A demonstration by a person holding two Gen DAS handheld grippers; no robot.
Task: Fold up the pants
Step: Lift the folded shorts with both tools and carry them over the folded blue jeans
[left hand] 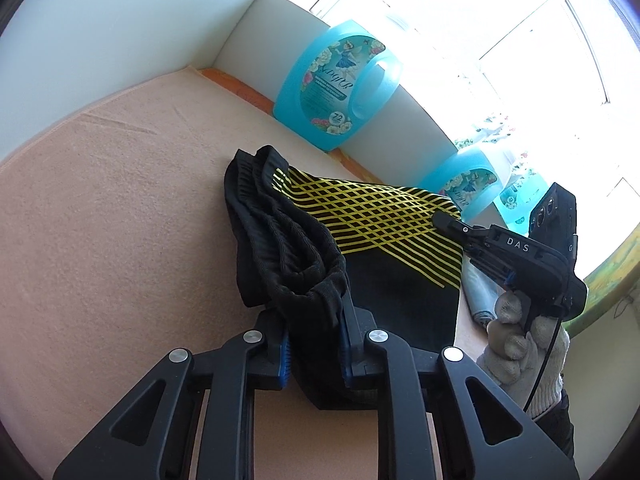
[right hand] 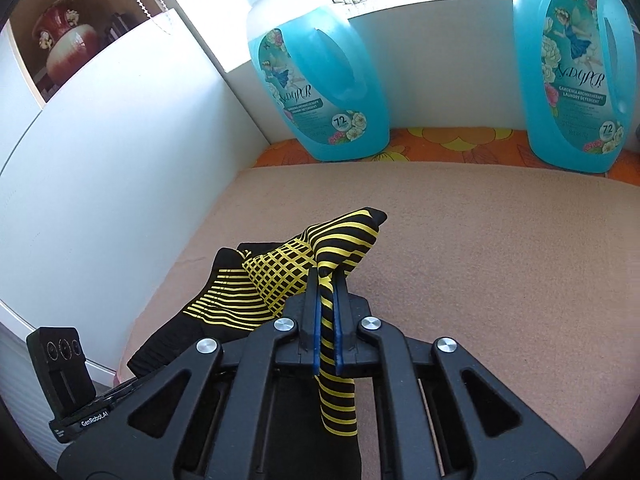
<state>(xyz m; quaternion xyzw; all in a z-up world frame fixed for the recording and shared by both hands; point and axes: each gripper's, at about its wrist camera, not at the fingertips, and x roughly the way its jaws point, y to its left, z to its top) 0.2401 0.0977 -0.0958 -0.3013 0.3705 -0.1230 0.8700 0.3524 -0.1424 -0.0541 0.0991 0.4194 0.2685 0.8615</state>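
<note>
Both grippers hold the pants [left hand: 360,236] up off the peach tabletop [left hand: 120,240]: left gripper [left hand: 316,344] w/ jaws nearly closed on the bunched black waistband end, right gripper [right hand: 328,320] w/ jaws pinched tight on a yellow-striped corner. Cloth's long axis runs btwn the two, sagging to the tabletop. Next fold prob. depends on both ends staying level; neither hand is nearer.

Black knit pants [left hand: 304,240] with glossy yellow printed stripes; matt, nappy peach cloth [left hand: 100,208] over the bench; translucent blue plastic detergent bottles [right hand: 316,76]; matt black plastic left gripper [left hand: 314,344].
</note>
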